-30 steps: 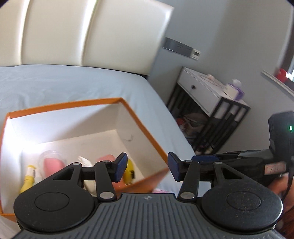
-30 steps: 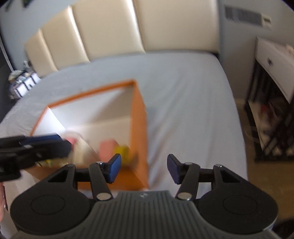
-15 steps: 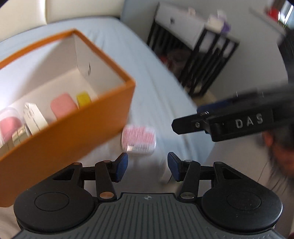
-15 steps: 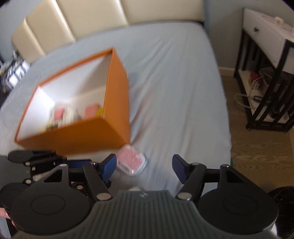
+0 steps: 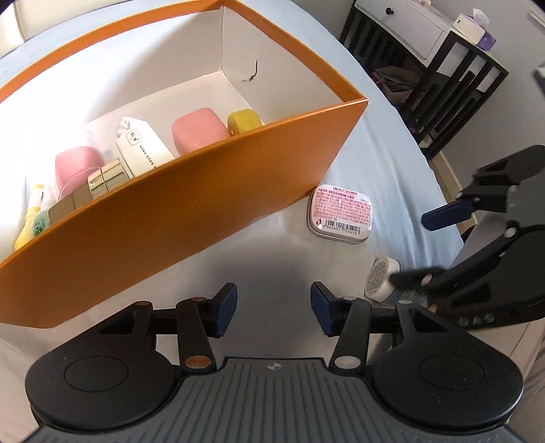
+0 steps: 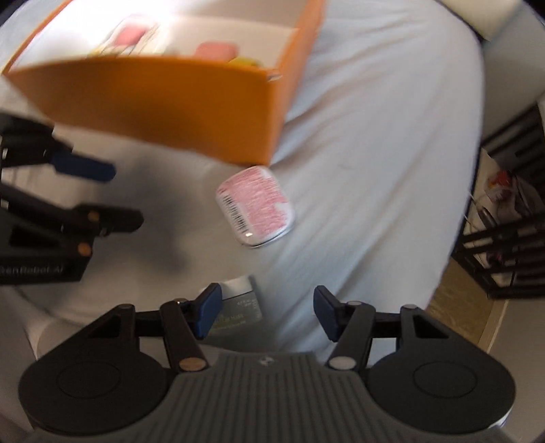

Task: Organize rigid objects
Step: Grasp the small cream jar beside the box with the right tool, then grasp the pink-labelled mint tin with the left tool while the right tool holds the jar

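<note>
Left wrist view: left gripper [image 5: 273, 312] hovers over the bed sheet [image 5: 381, 160], jaws apart and empty, orange box [image 5: 190, 191] just beyond. Right gripper [image 6: 267, 315], jaws narrowing on nothing, hangs over a small jar [image 6: 238, 301]; the pink-labelled tin [image 5: 339, 213] lies beside the box's near right corner.

A pale blue bed [image 5: 385, 143] is filling most of the room; beside it a white nightstand [image 5: 419, 30] on black legs is carrying a tissue box [image 5: 483, 37] above wooden flooring [image 6: 456, 306].
</note>
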A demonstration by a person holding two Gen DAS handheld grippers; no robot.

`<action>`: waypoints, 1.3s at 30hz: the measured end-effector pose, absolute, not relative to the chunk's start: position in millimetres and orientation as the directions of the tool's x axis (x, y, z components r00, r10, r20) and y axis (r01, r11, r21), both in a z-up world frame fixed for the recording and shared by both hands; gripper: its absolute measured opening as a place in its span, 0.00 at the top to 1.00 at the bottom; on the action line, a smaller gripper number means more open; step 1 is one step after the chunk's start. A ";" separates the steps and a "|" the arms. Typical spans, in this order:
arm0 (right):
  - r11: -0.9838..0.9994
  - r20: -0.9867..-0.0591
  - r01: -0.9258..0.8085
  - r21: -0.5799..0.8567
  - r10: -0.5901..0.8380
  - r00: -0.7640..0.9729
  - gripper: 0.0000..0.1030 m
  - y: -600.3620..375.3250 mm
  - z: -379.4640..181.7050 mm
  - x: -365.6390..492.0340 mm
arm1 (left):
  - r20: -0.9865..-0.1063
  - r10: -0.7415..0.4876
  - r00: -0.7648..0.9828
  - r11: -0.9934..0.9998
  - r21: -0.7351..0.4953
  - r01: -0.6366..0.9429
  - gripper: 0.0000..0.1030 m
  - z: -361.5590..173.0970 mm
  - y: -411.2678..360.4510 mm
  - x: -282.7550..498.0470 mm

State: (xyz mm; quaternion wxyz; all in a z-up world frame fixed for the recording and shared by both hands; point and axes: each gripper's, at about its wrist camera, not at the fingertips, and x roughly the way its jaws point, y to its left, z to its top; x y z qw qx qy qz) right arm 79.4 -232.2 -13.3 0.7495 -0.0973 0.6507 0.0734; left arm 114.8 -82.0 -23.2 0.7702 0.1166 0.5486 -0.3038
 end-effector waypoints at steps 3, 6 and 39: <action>0.956 -0.998 -0.291 -0.047 -0.030 0.063 0.40 -224.8 -23.9 85.4 | -0.910 -0.357 0.211 0.777 -0.164 0.607 0.43 -22.3 -83.9 115.4; 0.939 -0.999 -0.342 -0.042 -0.046 -0.003 0.57 -218.8 -35.2 89.8 | -0.899 -0.382 0.215 0.766 -0.177 0.618 0.43 -20.5 -84.5 114.3; 0.996 -0.930 0.052 0.071 0.047 0.364 0.58 -304.4 20.6 86.7 | -0.760 -0.562 0.326 0.705 -0.233 0.670 0.22 -11.5 -116.3 118.8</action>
